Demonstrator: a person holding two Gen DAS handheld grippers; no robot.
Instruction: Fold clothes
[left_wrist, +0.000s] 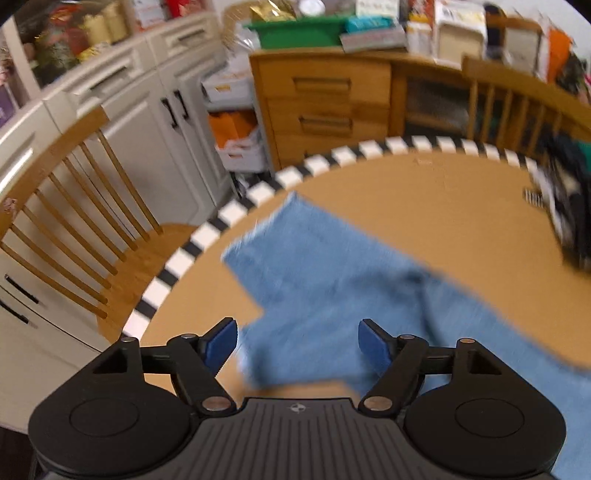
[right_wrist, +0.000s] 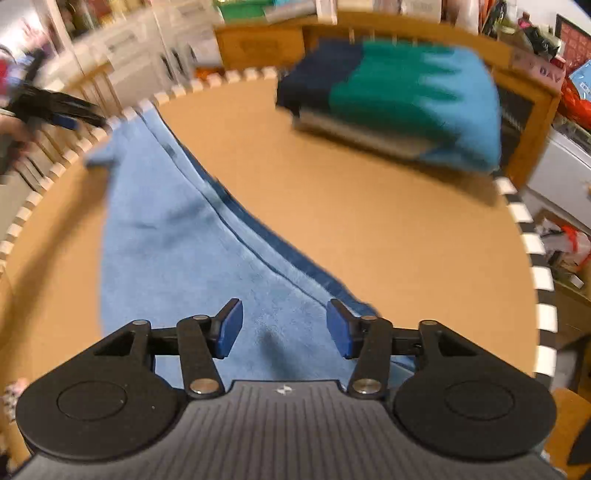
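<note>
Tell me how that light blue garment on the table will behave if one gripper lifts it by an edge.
The garment would probably flop and drape: it lies flat and soft-looking on the table, with creases. It looks fuzzy, so the fingers likely won't slip. Being long, most of it would likely drag along the table.

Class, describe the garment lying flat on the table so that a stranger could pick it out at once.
Start at the round tan table with the black-and-white checked rim. On its far side sits a pile of folded clothes in navy, green and sky blue. The garment you want is the single light blue cloth spread flat across the near side under both open grippers, marked by a darker blue band along one edge.
</note>
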